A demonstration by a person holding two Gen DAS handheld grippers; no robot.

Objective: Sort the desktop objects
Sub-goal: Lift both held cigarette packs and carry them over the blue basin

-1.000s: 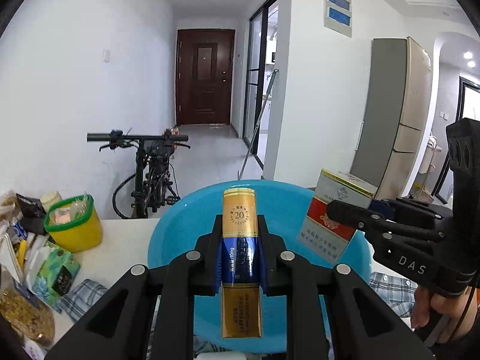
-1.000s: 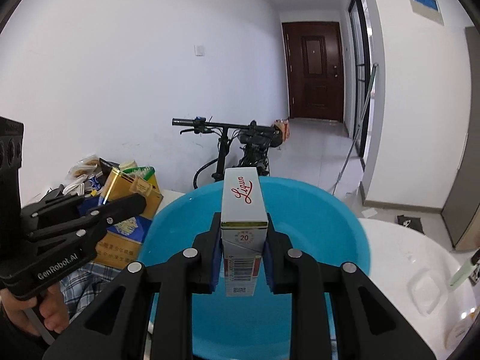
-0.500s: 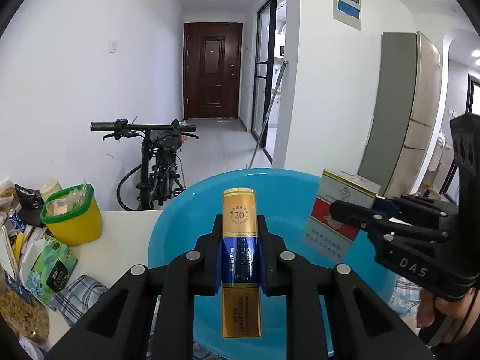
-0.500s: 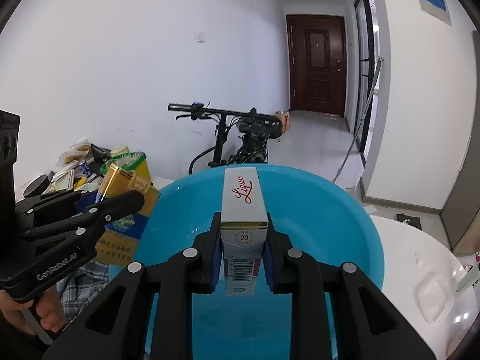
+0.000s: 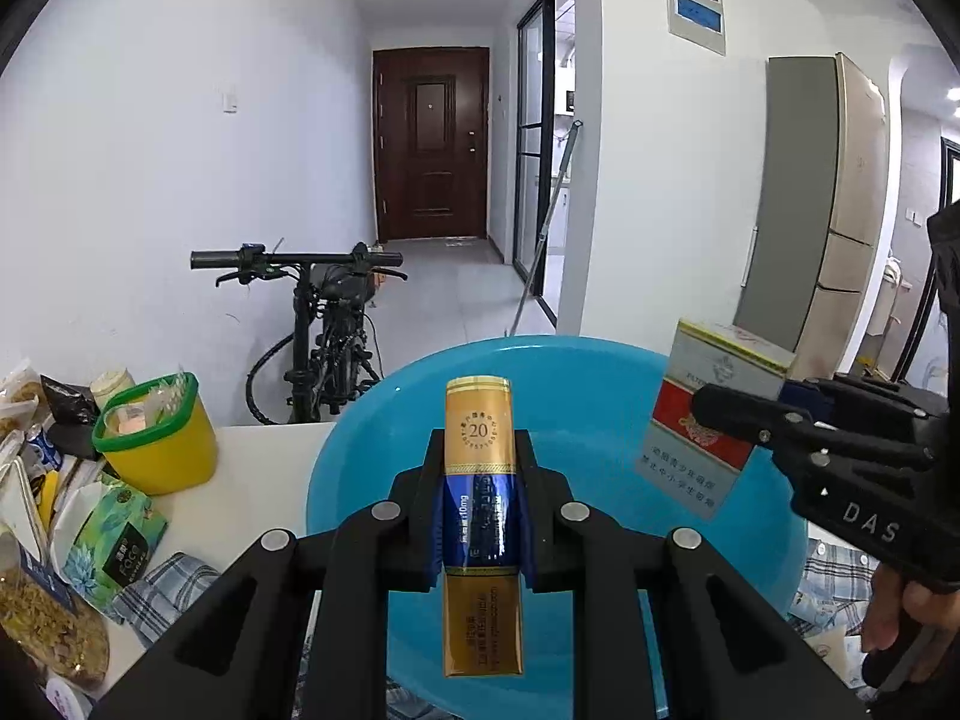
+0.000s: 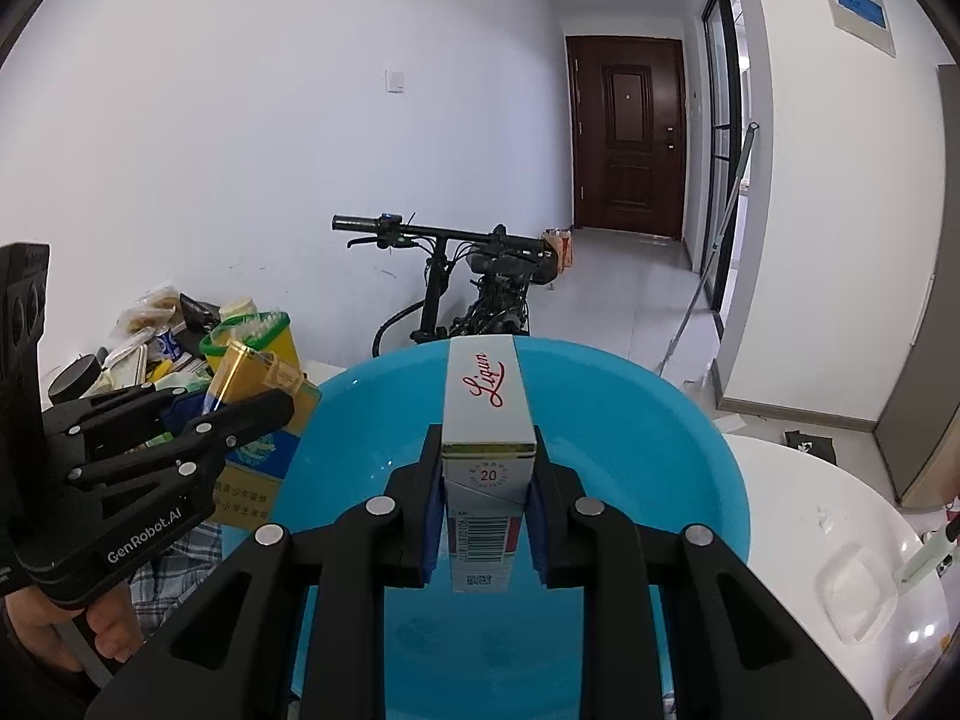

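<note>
My left gripper (image 5: 479, 462) is shut on a gold and blue cigarette pack (image 5: 480, 420), held upright over the blue plastic basin (image 5: 576, 372). My right gripper (image 6: 487, 450) is shut on a white and red cigarette pack (image 6: 487, 396), also above the blue basin (image 6: 660, 420). In the left wrist view the right gripper (image 5: 714, 408) shows at the right with its white and red pack (image 5: 708, 396). In the right wrist view the left gripper (image 6: 264, 402) shows at the left with the gold pack (image 6: 252, 372). The basin's inside looks bare.
A yellow tub with a green rim (image 5: 156, 438) and a pile of snack bags (image 5: 78, 534) fill the table's left side. Checked cloth (image 5: 162, 594) lies under the basin. A white round table (image 6: 828, 528) holds a clear lid at right. A bicycle (image 5: 324, 324) stands behind.
Both views have shifted slightly, so the basin sits a little more to the right in the left wrist view. Both grippers keep their packs over the basin.
</note>
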